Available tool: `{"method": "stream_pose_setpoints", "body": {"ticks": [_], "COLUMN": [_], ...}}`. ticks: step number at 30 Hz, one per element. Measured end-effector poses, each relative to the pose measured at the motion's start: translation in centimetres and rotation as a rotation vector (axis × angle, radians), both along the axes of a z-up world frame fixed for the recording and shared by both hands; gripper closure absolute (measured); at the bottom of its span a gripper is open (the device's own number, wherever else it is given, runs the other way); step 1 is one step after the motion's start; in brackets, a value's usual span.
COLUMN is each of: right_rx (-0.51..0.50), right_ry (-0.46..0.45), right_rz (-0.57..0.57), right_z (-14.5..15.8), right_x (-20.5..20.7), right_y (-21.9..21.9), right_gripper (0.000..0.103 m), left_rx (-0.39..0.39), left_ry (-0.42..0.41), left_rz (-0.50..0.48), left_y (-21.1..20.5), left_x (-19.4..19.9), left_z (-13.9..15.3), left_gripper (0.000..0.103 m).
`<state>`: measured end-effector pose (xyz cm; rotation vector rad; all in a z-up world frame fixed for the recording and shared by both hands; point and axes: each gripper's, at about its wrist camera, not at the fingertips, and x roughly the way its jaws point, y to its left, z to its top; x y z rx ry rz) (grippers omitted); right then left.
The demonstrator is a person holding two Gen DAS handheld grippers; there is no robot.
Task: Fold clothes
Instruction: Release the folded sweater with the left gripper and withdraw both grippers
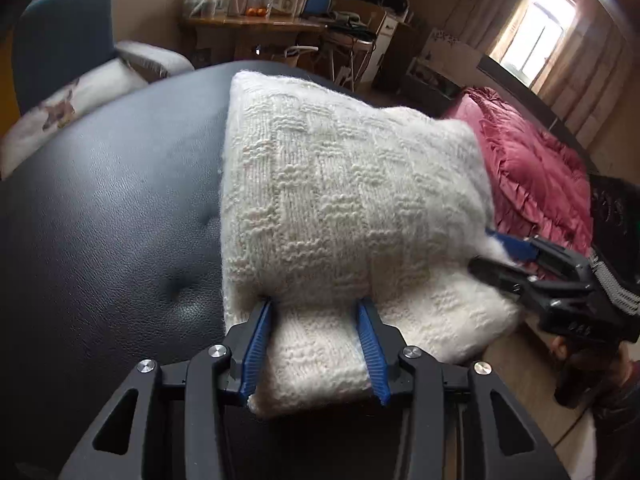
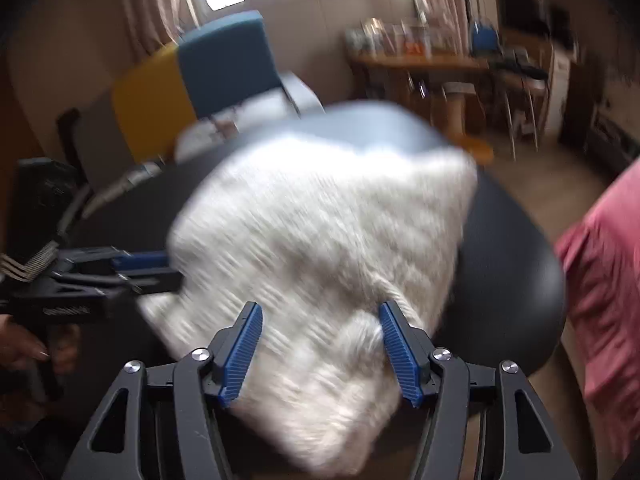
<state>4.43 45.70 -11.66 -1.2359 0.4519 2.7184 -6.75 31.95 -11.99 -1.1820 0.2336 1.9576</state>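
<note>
Black padded surface [image 1: 112, 208] carries your white knit sweater [image 1: 344, 200], already folded compact.
Left gripper [image 1: 316, 348] clamps its 6 o'clock edge; right gripper [image 2: 320, 348] stands apart around a corner, final tidying left.

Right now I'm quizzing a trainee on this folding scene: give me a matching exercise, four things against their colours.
Things:
1. folded knit sweater
2. padded surface under it
3. ruffled bedspread
4. chair back by the window

Colours:
A. blue
B. pinkish red
C. cream white
D. black

Pairs: 1-C, 2-D, 3-B, 4-A
</note>
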Motion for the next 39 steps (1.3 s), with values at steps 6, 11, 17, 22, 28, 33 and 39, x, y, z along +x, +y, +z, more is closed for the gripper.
{"method": "stream_pose_setpoints", "body": {"ticks": [6,11,17,22,28,33,39], "right_rx": [-0.035,-0.019,-0.001,0.071,0.194,0.242,0.164], "right_ry": [0.08,0.151,0.29,0.234,0.249,0.241,0.248], "right_rz": [-0.041,-0.096,-0.184,-0.192,-0.315,-0.369,-0.299], "right_z": [-0.7,2.2,7.3,8.2,10.2,11.1,10.7], "right_x": [1.6,2.9,4.9,3.9,4.3,4.0,3.0], "right_y": [0.8,-0.2,-3.7,-7.1,-9.3,-10.1,-10.3], "right_gripper": [0.043,0.043,0.015,0.007,0.0,0.0,0.0], "left_rx": [0.069,0.096,0.037,0.042,0.061,-0.103,-0.1], "left_ry": [0.041,0.186,0.343,0.398,0.379,0.439,0.428], "left_rz": [0.035,0.105,0.222,0.276,0.292,0.294,0.278], "left_y": [-1.7,-4.5,-6.4,-8.4,-10.5,-10.1,-9.7], "left_x": [0.7,3.3,6.9,9.0,9.7,9.8,10.5], "left_z": [3.0,7.9,11.5,13.4,14.0,13.5,12.8], "left_gripper": [0.06,0.057,0.057,0.057,0.06,0.06,0.06]}}
